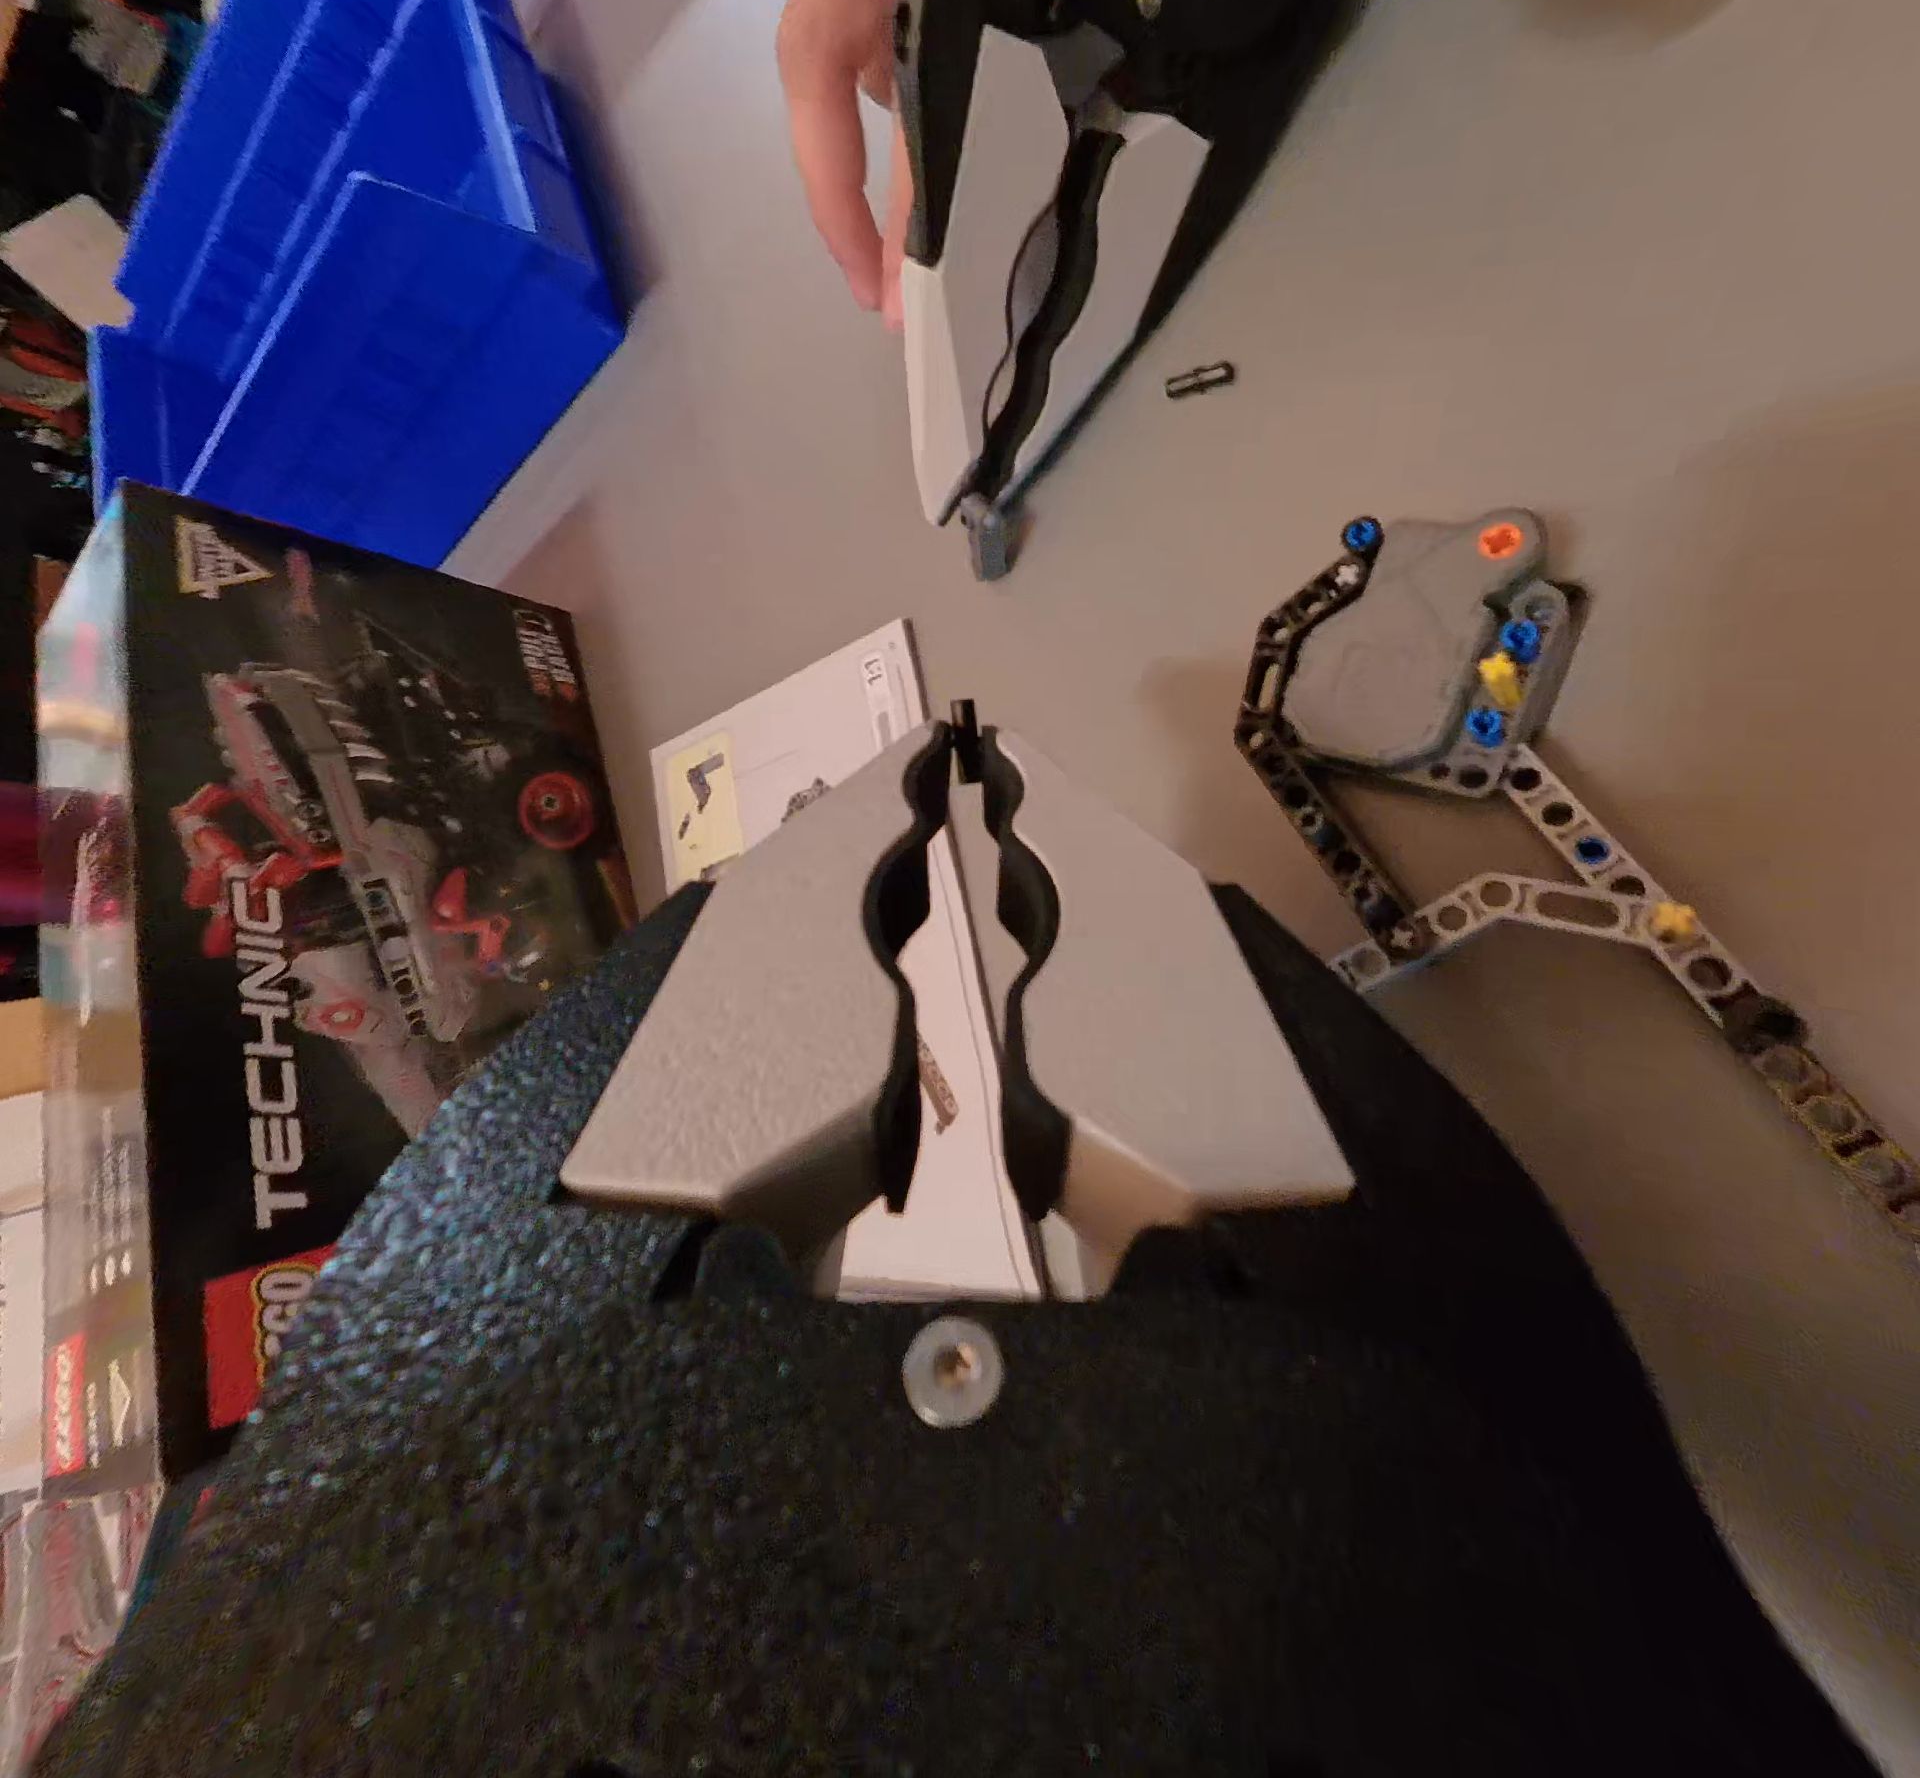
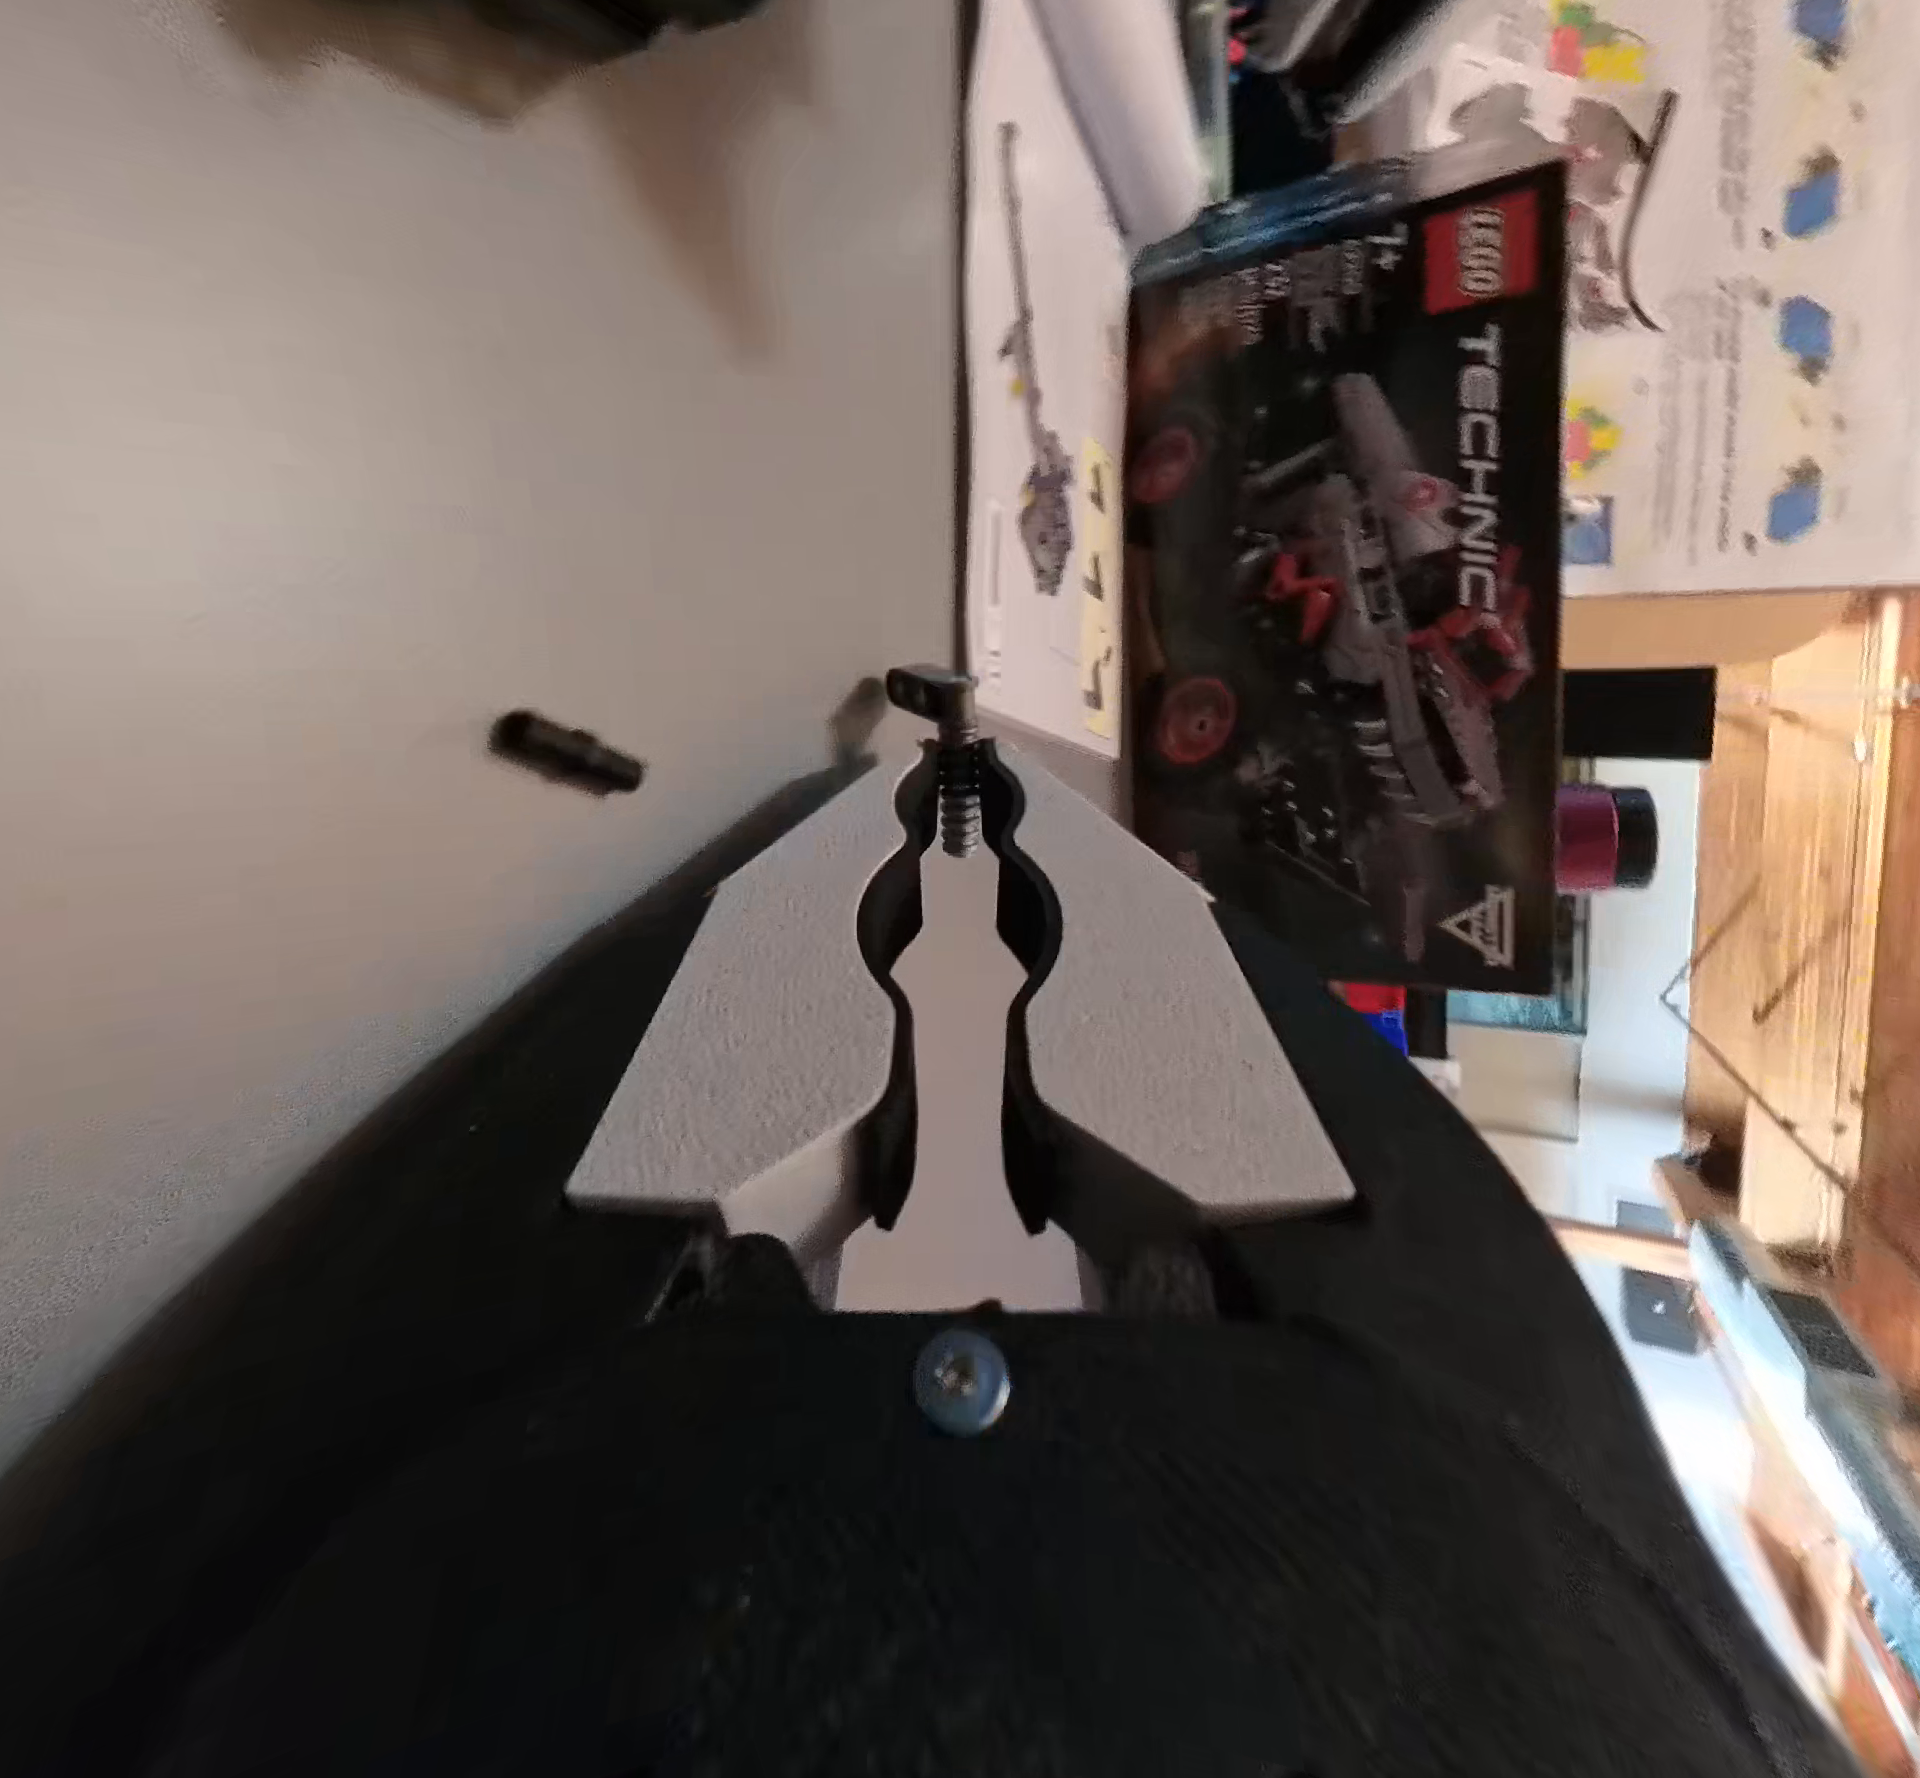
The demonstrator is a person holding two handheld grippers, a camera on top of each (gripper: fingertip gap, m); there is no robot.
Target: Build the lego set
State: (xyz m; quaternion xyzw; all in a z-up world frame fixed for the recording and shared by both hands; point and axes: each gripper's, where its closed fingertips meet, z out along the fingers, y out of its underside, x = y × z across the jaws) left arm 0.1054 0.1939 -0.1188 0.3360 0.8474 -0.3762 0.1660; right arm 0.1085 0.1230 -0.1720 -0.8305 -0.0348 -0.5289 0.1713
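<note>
My left gripper (image 1: 966, 760) is shut on a small black pin (image 1: 966, 736) that pokes out of its tips, held above the instruction booklet (image 1: 800, 741). My right gripper (image 2: 961, 764) is shut on a small grey part with a ridged shaft (image 2: 958, 809) and a dark head. It also shows in the left wrist view (image 1: 982, 502), with the grey part (image 1: 992, 544) at its tips touching or just above the table. The partly built model (image 1: 1455, 689), a grey block on grey and black beams with blue and yellow pins, lies to the right.
A loose black pin (image 1: 1200, 380) (image 2: 566, 752) lies on the table beside the right gripper. The set's box (image 1: 364, 897) (image 2: 1351, 585) stands at the table's side by the booklet (image 2: 1039, 481). Blue bins (image 1: 353, 201) stand beyond. A hand (image 1: 831, 118) holds the right gripper. The grippers' ends are close to 10 cm from one another.
</note>
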